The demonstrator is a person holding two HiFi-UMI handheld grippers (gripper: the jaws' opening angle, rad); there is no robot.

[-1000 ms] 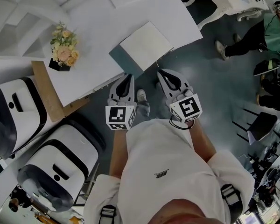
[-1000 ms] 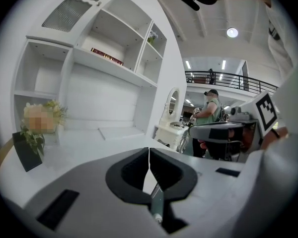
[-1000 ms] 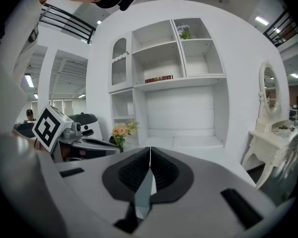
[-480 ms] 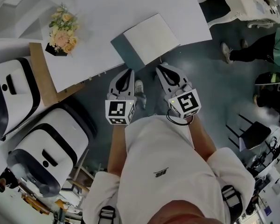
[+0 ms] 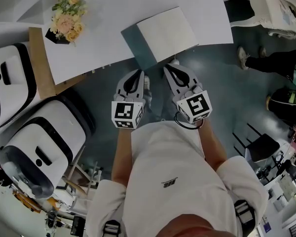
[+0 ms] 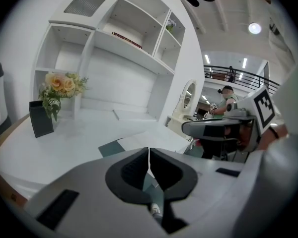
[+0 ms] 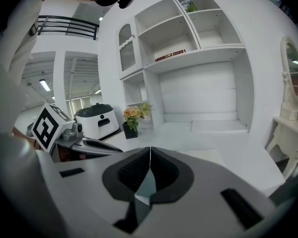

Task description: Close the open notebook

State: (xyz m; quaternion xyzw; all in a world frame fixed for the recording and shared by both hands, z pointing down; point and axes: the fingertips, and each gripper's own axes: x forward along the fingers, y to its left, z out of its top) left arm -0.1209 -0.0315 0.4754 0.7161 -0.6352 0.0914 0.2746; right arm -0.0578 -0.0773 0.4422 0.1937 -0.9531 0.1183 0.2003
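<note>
Setting: white surface [image 5: 98,33] backed by a white shelf unit [image 6: 119,29]; grey floor below; two white machines [image 5: 39,147] at the person's left.

Item 1, notebook [image 5: 167,31]: lies open at the near edge of the surface, white page up, a dark teal cover showing along its left side. It is just ahead of the right tool's tip; no contact can be made out.

Item 2, flowers [image 5: 65,19]: pale bunch in a black holder, on the surface, well left of the notebook.

Item 3, left tool [image 5: 137,75]: jaws pressed together, nothing between them. It points at the surface edge, left of the notebook.

Item 4, right tool [image 5: 170,68]: jaws pressed together, nothing between them. It points at the notebook's near edge.

Change from one second ago: notebook, flowers and surface edge now sit higher in the head view, and the flowers are close to its top-left corner. Both tools stay side by side with jaws together; the notebook is still open.

Pose: both bare forearms reach straight forward from the white-shirted torso, roughly parallel. Each hand is behind its marker cube [image 5: 126,114], which faces up. The tools are level with each other and near one another, not touching.
</note>
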